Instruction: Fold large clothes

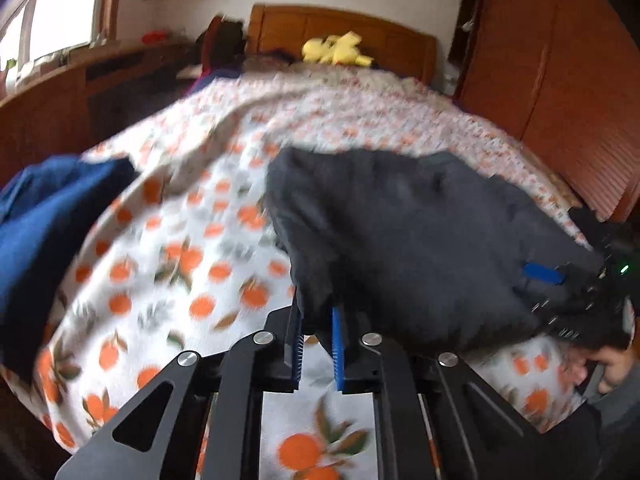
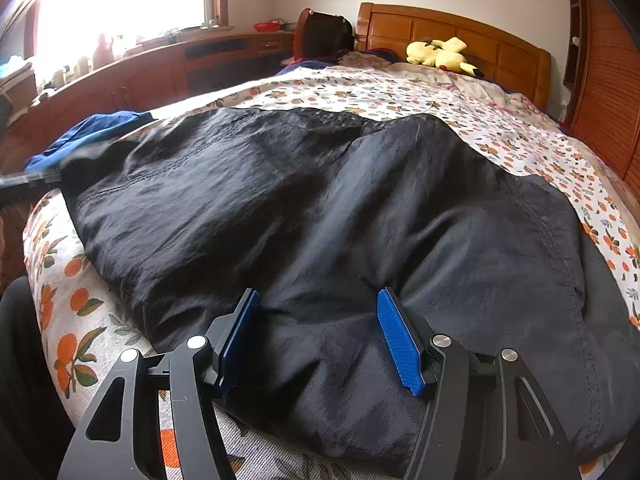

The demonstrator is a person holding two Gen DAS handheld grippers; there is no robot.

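The black garment (image 2: pixel 320 216) lies spread across the near end of the bed (image 2: pixel 460 112), on the orange-print bedspread (image 1: pixel 180 248). It is largely flat, with loose wrinkles and one flap overlapping at the far side.

Left gripper (image 1: pixel 316 344): jaws nearly closed, pinching a bunched near-left edge of the black garment between the blue pads. The cloth rises into the jaws from the bedspread.

Right gripper (image 2: pixel 320 336): jaws stand well apart, astride the near edge of the garment. The pads rest against or just above the cloth; no pinch is visible, so nothing is held on this side.

Progress, as judged from the layout: early stage. One edge is gripped; the opposite grip is not yet made, and no completed fold can be confirmed. Remaining steps: secure the right side, lift, and fold the garment over itself.

A blue garment (image 2: pixel 96 128) lies near the left edge of the bed, unfolded.

Markings: no brand, label or legible writing is visible on either garment or gripper.
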